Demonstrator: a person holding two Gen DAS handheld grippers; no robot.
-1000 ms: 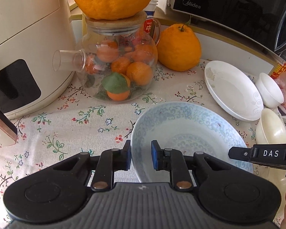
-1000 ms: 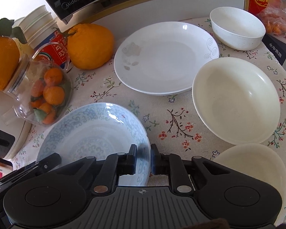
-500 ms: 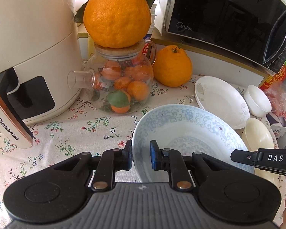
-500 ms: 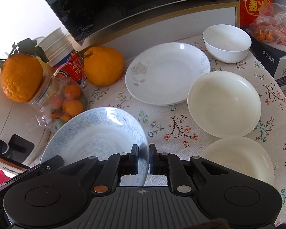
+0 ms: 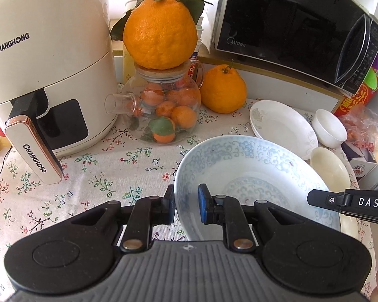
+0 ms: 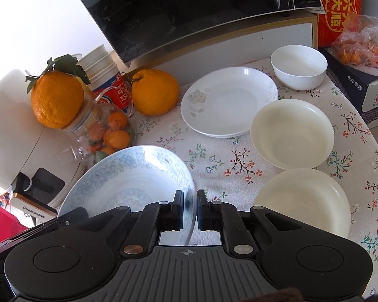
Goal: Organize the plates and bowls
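Both grippers have risen since a second ago, carrying the wide blue-patterned porcelain bowl [image 6: 128, 176] up off the floral tablecloth [image 6: 214, 161]; more of the black microwave [image 5: 289, 20] and the cream air fryer [image 5: 45, 58] now shows above it.

That bowl is the largest piece of crockery, and it hangs in the air between the two tools. The left gripper [image 5: 186, 206] is clamped on its left rim, one pad outside and the blue pad inside. The right gripper [image 6: 190, 209] pinches the opposite rim, and its jaws are nearly together on the thin wall.

Next in size, the white shallow plate with a faint flower print [image 6: 229, 100] lies near the microwave base. Two cream-coloured shallow dishes [image 6: 292, 133] lie apart beside it, the nearer one [image 6: 302, 201] at the table edge. The small white deep bowl [image 6: 298, 66] stands at the back, smallest of all.

By my reading the work is at an early stage: one bowl is lifted but not yet set down, and every other piece lies separate, with nothing stacked. Stacking or grouping the remaining four is still ahead.
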